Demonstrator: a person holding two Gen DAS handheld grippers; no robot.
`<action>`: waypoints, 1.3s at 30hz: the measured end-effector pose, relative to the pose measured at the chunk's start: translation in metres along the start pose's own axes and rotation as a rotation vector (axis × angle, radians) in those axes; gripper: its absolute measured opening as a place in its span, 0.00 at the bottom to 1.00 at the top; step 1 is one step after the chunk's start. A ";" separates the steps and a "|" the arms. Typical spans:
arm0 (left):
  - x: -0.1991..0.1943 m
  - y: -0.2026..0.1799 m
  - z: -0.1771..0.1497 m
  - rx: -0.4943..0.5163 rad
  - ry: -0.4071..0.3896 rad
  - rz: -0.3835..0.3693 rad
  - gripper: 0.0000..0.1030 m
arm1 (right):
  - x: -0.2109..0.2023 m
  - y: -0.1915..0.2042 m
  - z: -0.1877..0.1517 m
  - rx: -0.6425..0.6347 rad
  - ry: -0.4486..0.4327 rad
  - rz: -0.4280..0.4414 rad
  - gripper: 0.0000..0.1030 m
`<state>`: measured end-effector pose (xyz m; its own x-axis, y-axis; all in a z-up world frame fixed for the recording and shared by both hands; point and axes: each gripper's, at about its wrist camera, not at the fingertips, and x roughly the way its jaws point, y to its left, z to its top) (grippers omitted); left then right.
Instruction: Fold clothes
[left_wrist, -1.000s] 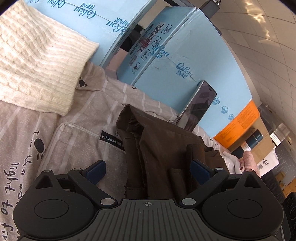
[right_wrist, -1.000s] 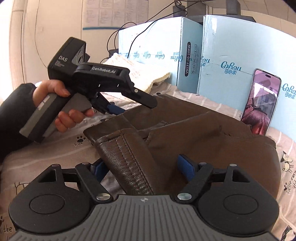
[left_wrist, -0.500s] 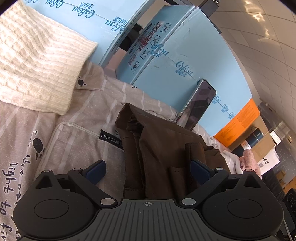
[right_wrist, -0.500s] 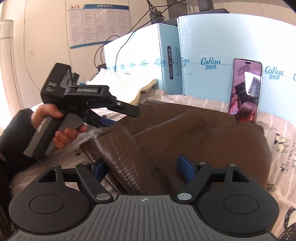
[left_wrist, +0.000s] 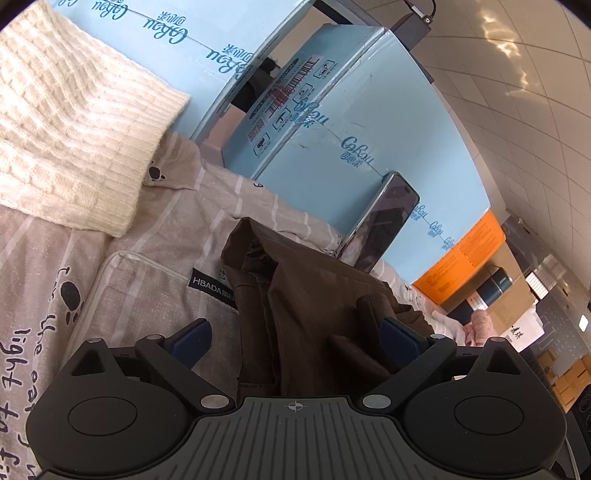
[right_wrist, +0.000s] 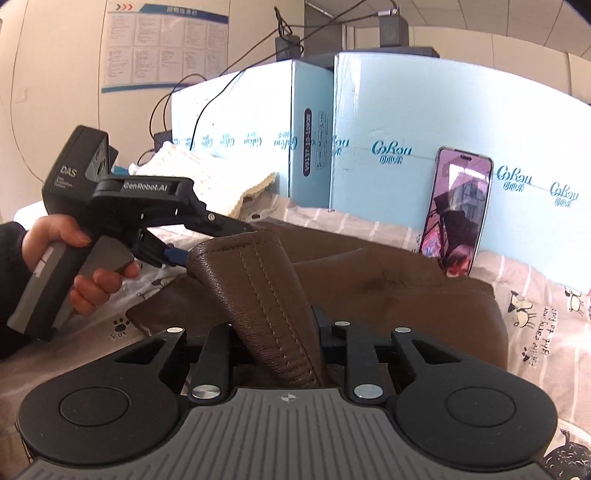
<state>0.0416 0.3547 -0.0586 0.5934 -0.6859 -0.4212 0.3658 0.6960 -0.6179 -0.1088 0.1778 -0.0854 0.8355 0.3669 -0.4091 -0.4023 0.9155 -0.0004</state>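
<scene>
A brown leather garment (left_wrist: 314, 288) (right_wrist: 388, 280) lies crumpled on the printed bed cover (left_wrist: 147, 240). My right gripper (right_wrist: 277, 325) is closing: its jaws have come in against a stitched band (right_wrist: 251, 280) of the garment, which rises upright from between them. My left gripper (left_wrist: 295, 328) stands wide open, and a brown fold lies between its blue pads (left_wrist: 192, 332) without touching them. In the right wrist view the left gripper (right_wrist: 207, 240), held in a person's hand (right_wrist: 74, 258), points at the garment's left edge.
A cream knitted sweater (left_wrist: 66, 122) (right_wrist: 207, 177) lies at the back left. Pale blue cartons (left_wrist: 332, 122) (right_wrist: 406, 122) wall off the far side. A phone (left_wrist: 384, 221) (right_wrist: 461, 206) leans against them, just behind the garment.
My right gripper's jaws have come together on the stitched leather band, and the band now stands higher and more upright. The left gripper has stayed open and still.
</scene>
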 end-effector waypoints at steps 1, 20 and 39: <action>-0.001 0.001 0.000 -0.005 -0.007 0.000 0.96 | -0.006 0.000 0.001 0.002 -0.023 -0.012 0.20; 0.005 0.003 -0.001 0.020 -0.037 0.084 0.96 | -0.121 -0.093 -0.023 0.284 -0.335 -0.553 0.37; 0.013 -0.038 0.015 0.635 -0.055 0.261 0.96 | -0.128 -0.171 -0.063 0.336 -0.009 -0.878 0.83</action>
<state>0.0459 0.3226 -0.0302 0.7484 -0.4790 -0.4588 0.5456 0.8379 0.0150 -0.1705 -0.0361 -0.0903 0.7920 -0.4779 -0.3800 0.5017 0.8641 -0.0411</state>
